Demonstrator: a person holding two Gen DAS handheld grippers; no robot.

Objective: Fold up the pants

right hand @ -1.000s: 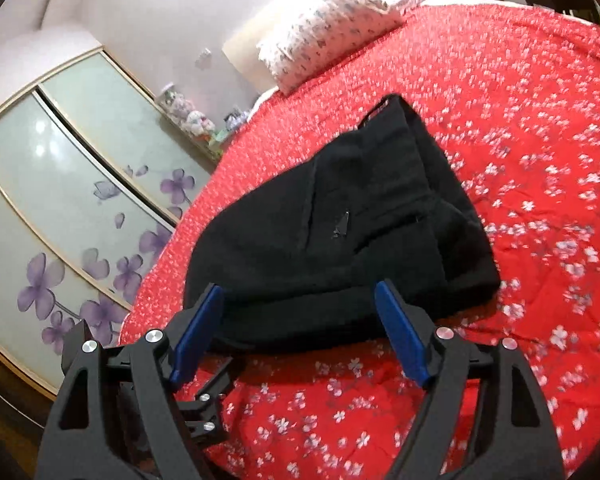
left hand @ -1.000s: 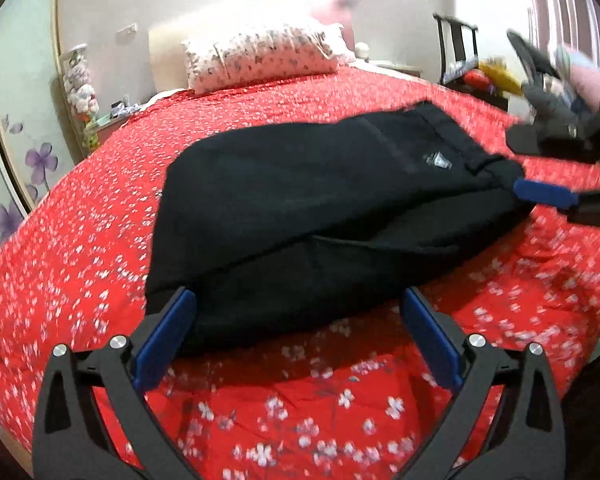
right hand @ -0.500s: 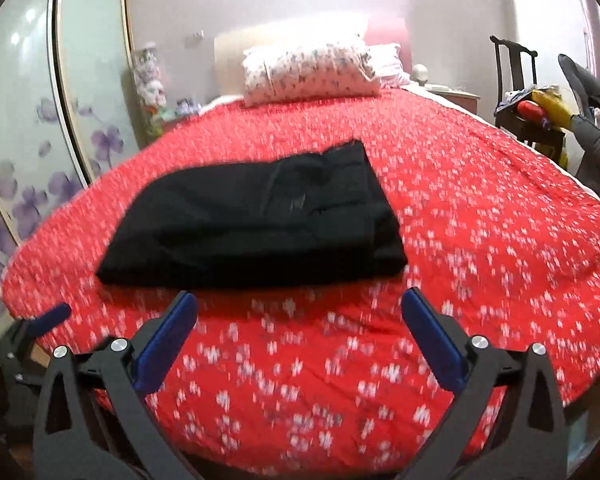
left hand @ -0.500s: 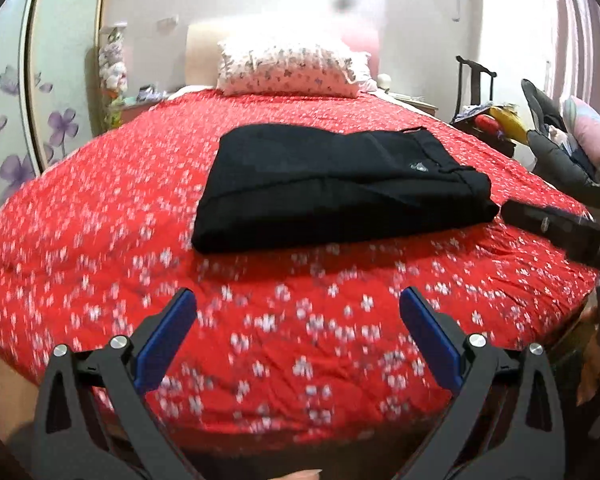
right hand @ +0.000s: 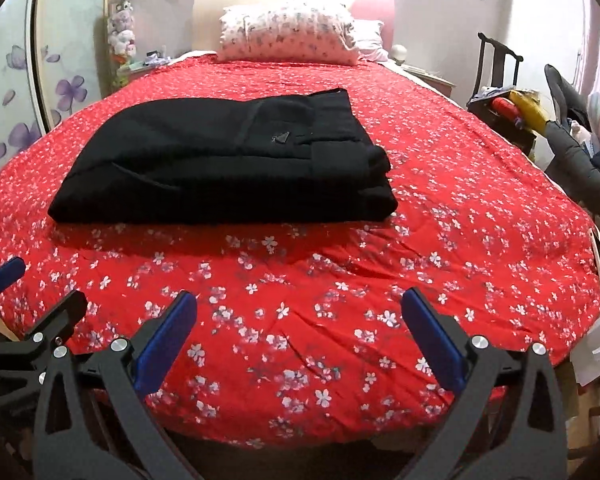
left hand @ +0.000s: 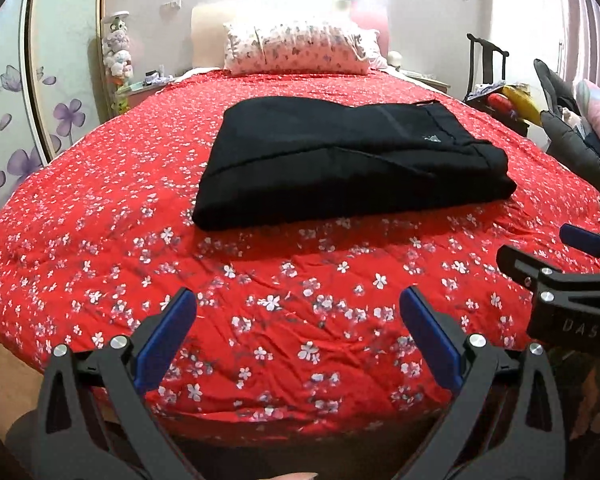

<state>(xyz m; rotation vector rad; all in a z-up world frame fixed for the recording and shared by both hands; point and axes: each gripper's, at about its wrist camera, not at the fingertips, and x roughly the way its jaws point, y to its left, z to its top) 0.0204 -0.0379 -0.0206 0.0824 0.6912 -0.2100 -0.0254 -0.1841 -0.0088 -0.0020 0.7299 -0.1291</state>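
Pants (left hand: 352, 160) black, folded flat, on bedspread (left hand: 300, 280)

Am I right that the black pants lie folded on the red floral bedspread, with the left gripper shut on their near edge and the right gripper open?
Not quite. In the left wrist view, the left gripper is open and apart from the black pants, which lie folded on the red floral bedspread. The right gripper is open, as stated.

Folded black pants (left hand: 348, 160) are lying on the red bed (left hand: 260, 300); the left gripper (left hand: 298, 336) is hovering open, well apart from them.
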